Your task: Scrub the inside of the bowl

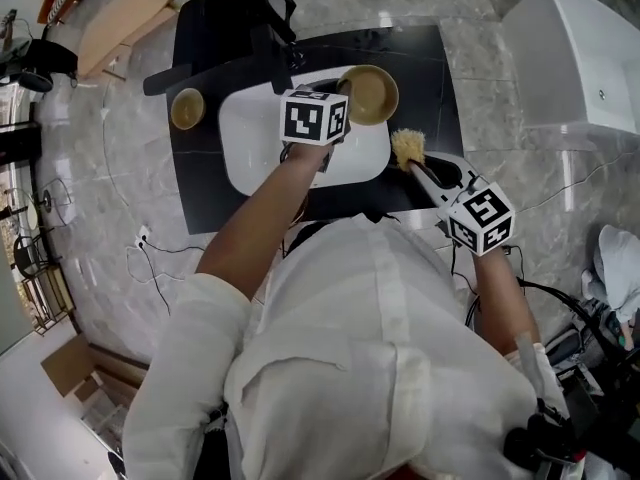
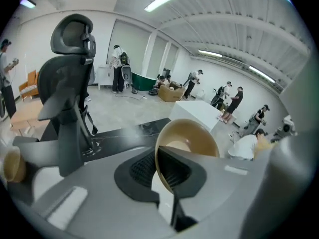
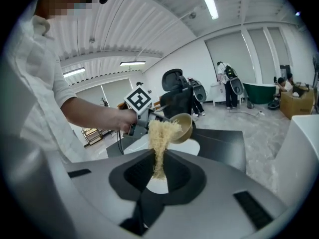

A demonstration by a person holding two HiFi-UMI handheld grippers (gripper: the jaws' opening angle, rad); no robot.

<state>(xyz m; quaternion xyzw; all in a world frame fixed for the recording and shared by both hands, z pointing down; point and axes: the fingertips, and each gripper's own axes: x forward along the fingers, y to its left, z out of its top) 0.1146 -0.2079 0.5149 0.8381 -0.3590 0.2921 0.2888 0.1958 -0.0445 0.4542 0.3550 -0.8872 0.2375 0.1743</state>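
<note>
A person in a white shirt stands over a black worktop (image 1: 420,78) with a white tray (image 1: 250,138) on it, holding a claw in each hand.

The bowl (image 1: 368,94) is tan and round. It is held up over the far edge of the tray, tipped so that its hollow shows from above. It looks light and stiff, with a thin, smooth wall, so it is likely to slip or swivel if pressed hard. The rim is the natural place to take it, and scrubbing pressure is best aimed toward the gripped side.

The left claw (image 2: 160,171) is closed tight on that rim, with one jaw inside the bowl and one outside.

The right claw (image 3: 158,176) is closed on the lower end of a pale yellow scrubber (image 3: 160,138), a loose bundle of fibres that stands up from the jaws. It looks soft and springy and should bend to the bowl's curve. In the head view the scrubber is near the bowl's rim but not touching it, so scrubbing seems not yet begun.

A second, smaller bowl (image 1: 187,108) sits on the worktop left of the tray, well apart. A black chair (image 1: 235,18) stands beyond.
</note>
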